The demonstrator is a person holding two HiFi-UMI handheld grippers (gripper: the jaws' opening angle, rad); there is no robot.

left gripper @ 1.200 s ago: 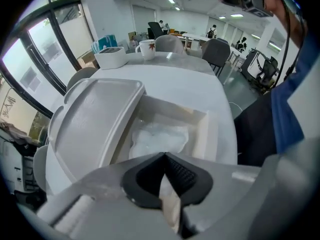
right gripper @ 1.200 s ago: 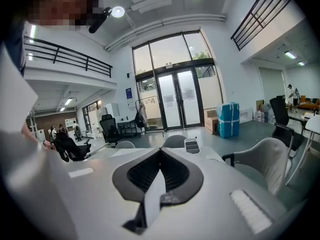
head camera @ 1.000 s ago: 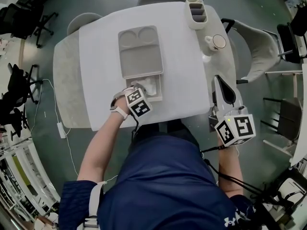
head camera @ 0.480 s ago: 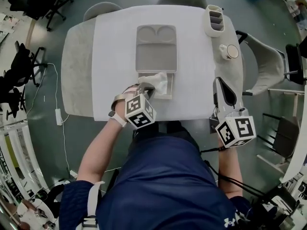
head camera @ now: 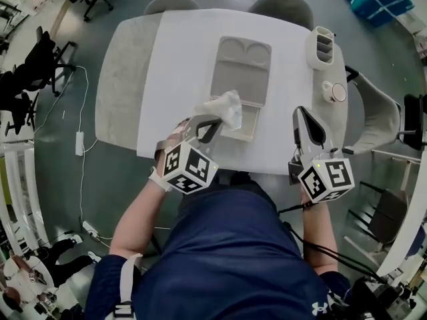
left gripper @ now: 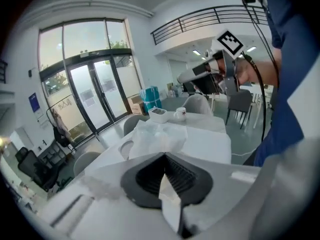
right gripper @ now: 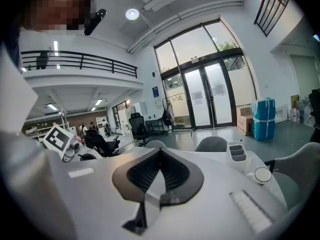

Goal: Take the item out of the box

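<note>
White item (head camera: 224, 106) lifted off box (head camera: 240, 79), pinched in left gripper (head camera: 213, 125)

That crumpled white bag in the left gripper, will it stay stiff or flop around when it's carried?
Probably floppy: the white bag looks crumpled and bunches loosely beyond the shut left gripper. Likely light for its size, since a pinch on one thin edge holds it up. It may sway when moved.

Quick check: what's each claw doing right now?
Left claw: shut on the bag.
Right claw: shut, empty.
</note>
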